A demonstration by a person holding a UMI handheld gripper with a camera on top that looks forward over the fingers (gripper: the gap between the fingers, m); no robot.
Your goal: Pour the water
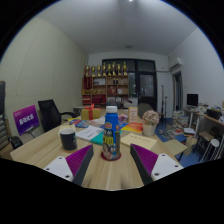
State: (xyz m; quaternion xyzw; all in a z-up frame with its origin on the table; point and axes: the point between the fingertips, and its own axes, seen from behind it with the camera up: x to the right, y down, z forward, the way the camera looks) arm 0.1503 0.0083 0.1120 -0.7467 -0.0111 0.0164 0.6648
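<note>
Gripper [111, 160] fingers wide apart, holding nothing; bottle [111, 133] upright on the table [45, 150] between and just ahead of them, cup [68, 138] to its left. Grasp and pouring judged still undone

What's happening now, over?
Gripper open, bottle standing on the table between the fingers, not clamped. Black cup off to one side. Nothing blocking the bottle, over.
</note>
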